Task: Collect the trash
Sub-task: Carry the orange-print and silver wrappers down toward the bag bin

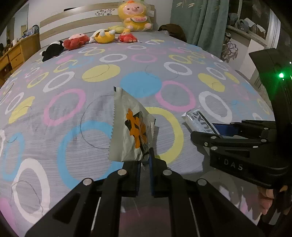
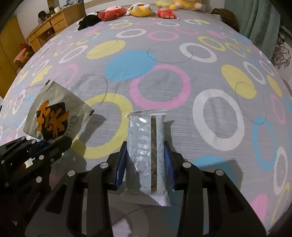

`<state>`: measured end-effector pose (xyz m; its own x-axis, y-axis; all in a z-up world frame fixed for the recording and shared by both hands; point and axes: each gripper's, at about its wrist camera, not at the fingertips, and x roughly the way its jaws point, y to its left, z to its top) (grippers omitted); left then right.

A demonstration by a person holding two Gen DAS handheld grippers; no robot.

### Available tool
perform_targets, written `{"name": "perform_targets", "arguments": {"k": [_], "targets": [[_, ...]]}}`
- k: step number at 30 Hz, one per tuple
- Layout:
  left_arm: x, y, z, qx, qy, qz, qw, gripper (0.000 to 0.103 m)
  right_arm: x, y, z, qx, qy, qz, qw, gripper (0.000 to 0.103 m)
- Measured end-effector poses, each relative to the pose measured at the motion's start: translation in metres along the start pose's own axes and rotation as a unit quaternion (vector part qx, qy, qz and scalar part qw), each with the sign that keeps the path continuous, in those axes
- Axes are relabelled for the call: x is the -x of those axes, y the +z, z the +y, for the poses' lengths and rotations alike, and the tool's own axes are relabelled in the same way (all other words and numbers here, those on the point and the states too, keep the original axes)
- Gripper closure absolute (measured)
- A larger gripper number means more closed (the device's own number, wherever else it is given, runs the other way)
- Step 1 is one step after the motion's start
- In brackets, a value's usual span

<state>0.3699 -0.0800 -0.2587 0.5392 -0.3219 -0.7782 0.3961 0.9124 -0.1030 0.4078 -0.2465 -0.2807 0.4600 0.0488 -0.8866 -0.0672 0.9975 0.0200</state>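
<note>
Between right fingers (image 2: 146,162), wrapper (image 2: 146,151) ("NUX")

A wide bed (image 1: 102,102) is filling most of both views, its grey cover (image 2: 164,102) showing pink, yellow, blue and white rings. Soft toys (image 1: 102,36) are lying in a row at the far end of the bed, below a pale striped headboard (image 1: 76,16). A wooden desk with drawers (image 1: 16,52) is standing to the left of the bed. Green curtains (image 1: 200,23) are hanging to its right. The room lighting is looking dim.
</note>
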Motion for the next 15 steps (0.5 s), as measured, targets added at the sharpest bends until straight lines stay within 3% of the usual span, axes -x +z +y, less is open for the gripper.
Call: {"name": "perform_targets", "arguments": {"k": [15], "targets": [[0.02,-0.004,-0.01,-0.018,0.025,-0.009,0.9995,0.094,0.03,-0.009,0.001,0.002,0.007,-0.022,1.0,0.066]]}}
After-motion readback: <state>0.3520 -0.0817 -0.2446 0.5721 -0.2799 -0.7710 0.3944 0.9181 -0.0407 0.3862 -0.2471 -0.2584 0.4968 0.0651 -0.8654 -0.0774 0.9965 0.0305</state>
